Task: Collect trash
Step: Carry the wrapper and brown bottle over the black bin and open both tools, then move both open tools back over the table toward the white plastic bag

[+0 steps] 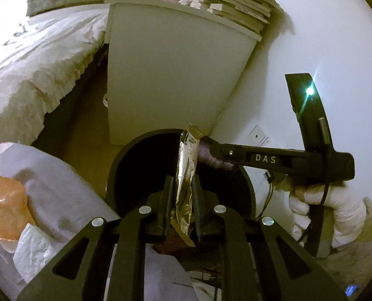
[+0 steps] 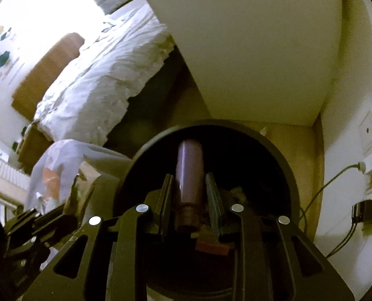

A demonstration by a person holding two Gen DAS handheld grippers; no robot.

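Note:
A black round bin (image 1: 110, 173) stands on the floor with its mouth open below both grippers. My left gripper (image 1: 182, 179) is shut on a crinkled silver foil wrapper (image 1: 186, 155), which stands upright over the bin mouth. My right gripper (image 1: 208, 148) reaches in from the right, held by a white-gloved hand (image 1: 336, 213). In the right wrist view, the right gripper (image 2: 189, 175) is shut on a purple tube (image 2: 189, 165) above the bin (image 2: 140, 153). The left gripper (image 2: 68, 208) shows at the lower left.
A white cabinet (image 1: 173, 75) with a stack of booklets (image 1: 236, 2) stands right behind the bin. A bed with a white duvet (image 1: 35, 62) lies to the left. A pale plastic bag (image 1: 48, 188) holding something orange sits beside the bin. Wall socket and cables (image 2: 369, 130) are on the right.

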